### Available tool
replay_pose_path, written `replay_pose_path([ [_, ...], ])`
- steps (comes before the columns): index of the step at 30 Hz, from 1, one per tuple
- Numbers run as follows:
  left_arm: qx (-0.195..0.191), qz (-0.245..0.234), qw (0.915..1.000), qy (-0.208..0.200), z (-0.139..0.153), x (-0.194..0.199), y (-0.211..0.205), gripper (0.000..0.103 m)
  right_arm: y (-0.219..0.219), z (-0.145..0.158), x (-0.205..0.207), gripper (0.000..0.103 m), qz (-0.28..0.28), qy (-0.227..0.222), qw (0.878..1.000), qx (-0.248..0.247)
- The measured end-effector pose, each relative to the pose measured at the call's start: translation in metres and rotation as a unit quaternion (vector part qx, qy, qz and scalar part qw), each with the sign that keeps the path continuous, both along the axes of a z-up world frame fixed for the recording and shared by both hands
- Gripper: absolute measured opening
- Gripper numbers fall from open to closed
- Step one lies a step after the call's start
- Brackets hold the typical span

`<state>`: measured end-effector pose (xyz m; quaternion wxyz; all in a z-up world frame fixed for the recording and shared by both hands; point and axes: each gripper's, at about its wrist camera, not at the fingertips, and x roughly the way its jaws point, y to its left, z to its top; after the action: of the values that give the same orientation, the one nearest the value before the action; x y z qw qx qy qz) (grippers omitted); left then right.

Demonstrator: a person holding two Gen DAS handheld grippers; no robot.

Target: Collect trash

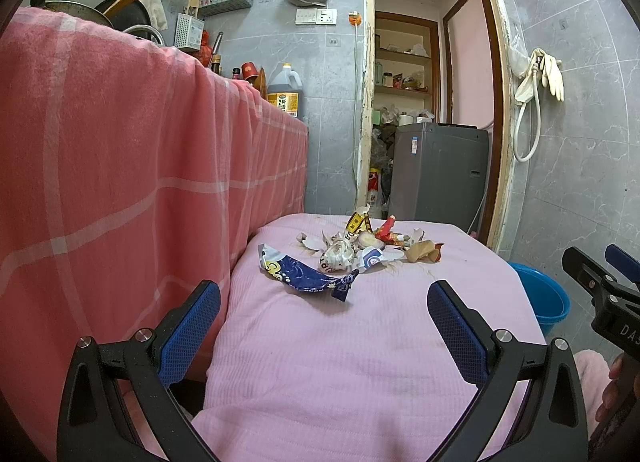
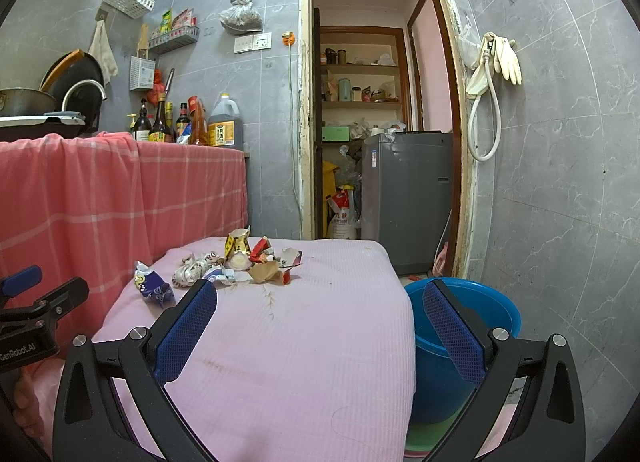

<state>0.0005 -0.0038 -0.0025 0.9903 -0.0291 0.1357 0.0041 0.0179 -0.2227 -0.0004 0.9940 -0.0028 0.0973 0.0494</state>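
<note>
I am seeing both grippers, left (image 1: 324, 304) and right (image 2: 320, 302), spread wide, holding nothing; blue wrapper (image 1: 308, 276) lying crosswise, dead ahead of left, nearer it.

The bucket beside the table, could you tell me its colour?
Blue bucket, clearest in the right wrist view.

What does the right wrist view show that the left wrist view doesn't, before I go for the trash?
Only the right wrist view shows the blue bucket's full depth and open mouth beside the pink-covered table, plus the faucet and the row of sauce bottles. Only the left wrist view shows the blue wrapper spread flat, nearest its hand-held gripper. Both share the trash pile, the grey washing machine in the doorway, and open, empty jaws; the right hand-held gripper faces table and bucket.
</note>
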Motion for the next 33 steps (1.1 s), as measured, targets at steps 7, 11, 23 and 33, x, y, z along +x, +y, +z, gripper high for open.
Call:
replay_pose_path([
  [7, 0.000, 0.000, 1.0000, 0.000, -0.0005, 0.0000, -0.0005, 0.102, 0.0000, 0.0010, 0.0001, 0.103, 0.000, 0.000, 1.000, 0.000],
  [11, 0.000, 0.000, 1.0000, 0.000, 0.0000, 0.0000, 0.0001, 0.102, -0.0003, 0.0012, 0.0000, 0.103, 0.000, 0.000, 1.000, 0.000],
  [23, 0.000, 0.000, 1.0000, 0.001, 0.0000, 0.0001, 0.0001, 0.102, 0.0020, -0.0031, 0.0025, 0.103, 0.000, 0.004, 1.000, 0.000],
  [33, 0.002, 0.000, 1.0000, 0.001, -0.0007, -0.0008, -0.0010, 0.102, 0.0037, -0.0069, 0.0036, 0.103, 0.000, 0.007, 1.000, 0.000],
])
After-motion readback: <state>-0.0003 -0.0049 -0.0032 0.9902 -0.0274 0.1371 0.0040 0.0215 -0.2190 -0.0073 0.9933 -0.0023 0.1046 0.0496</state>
